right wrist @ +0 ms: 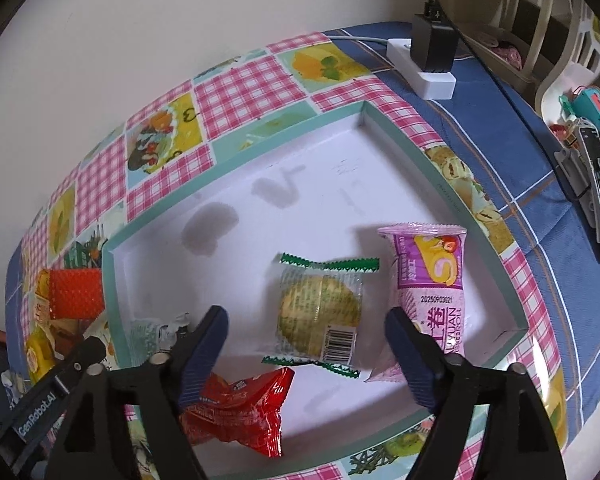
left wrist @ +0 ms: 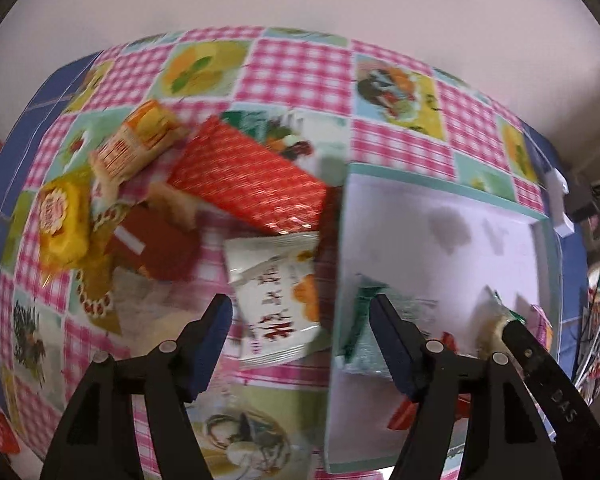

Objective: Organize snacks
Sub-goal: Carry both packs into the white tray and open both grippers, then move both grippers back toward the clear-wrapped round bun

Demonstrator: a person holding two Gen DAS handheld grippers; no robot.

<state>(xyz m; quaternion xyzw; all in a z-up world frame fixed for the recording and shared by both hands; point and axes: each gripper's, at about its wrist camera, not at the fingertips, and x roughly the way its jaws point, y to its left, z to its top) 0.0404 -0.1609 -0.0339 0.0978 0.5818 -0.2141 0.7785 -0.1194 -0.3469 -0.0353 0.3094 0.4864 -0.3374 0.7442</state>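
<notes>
A shallow white tray (right wrist: 236, 168) with a mint-green rim lies on the worktop's (right wrist: 236, 92) pink checked cloth. Inside it sit a clear green-edged packet (right wrist: 320, 312) with a yellow cake, a pink roll packet (right wrist: 428, 280) just right of it, and a red packet (right wrist: 240, 412) at the near edge. The right gripper (right wrist: 306, 344) hangs over the tray with jaws spread, holding nothing. Left of the tray, loose snacks (left wrist: 156, 200) are heaped on the cloth, with a white packet (left wrist: 278, 300) beside the tray wall. The left gripper (left wrist: 300, 332) stands open above that packet, gripping nothing.
</notes>
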